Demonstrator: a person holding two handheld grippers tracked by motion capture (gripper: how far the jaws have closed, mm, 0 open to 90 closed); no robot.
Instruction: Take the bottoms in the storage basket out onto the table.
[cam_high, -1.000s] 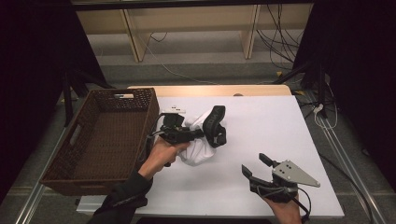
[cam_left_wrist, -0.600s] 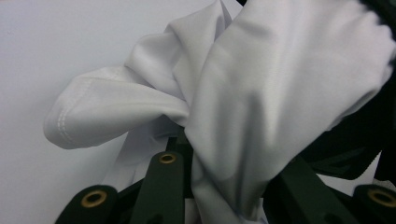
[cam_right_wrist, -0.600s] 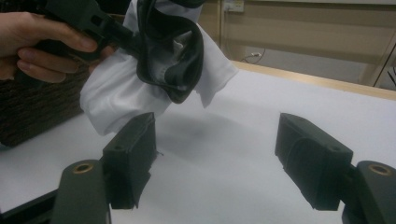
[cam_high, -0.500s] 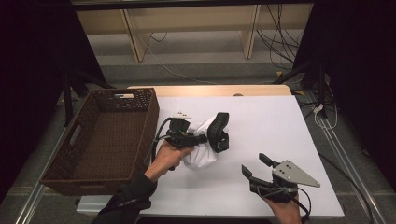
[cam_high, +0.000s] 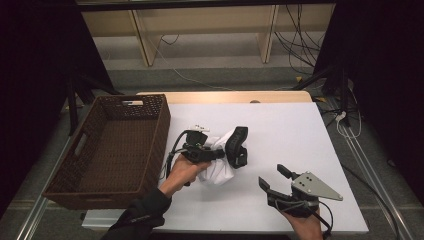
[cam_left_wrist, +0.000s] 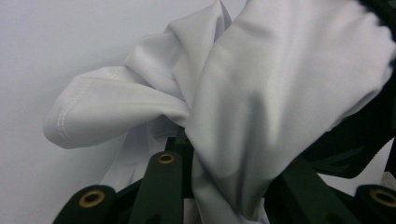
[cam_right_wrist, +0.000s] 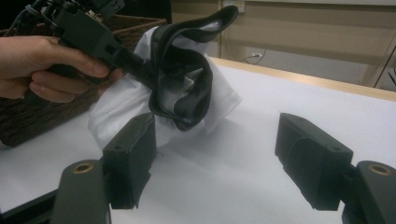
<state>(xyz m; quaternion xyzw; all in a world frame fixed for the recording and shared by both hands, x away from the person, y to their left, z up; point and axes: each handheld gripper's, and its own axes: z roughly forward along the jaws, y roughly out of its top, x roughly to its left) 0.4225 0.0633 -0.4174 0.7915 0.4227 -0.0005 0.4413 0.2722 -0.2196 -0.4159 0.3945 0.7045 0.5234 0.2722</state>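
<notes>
High view: left gripper (cam_high: 220, 154) is clamped on a white garment with black trim (cam_high: 225, 167), the wicker basket (cam_high: 115, 145) just beside it. Right gripper (cam_high: 275, 176), jaws apart, rests on the tabletop (cam_high: 300, 130) nearby.

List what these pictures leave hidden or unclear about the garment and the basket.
- White garment with black trim: bunched up, its type unclear in every view.
- Left gripper: its tips are buried in cloth in the left gripper view, so where they pinch is hidden.
- Basket: its near inner wall is hidden by the rim in the high view.
</notes>
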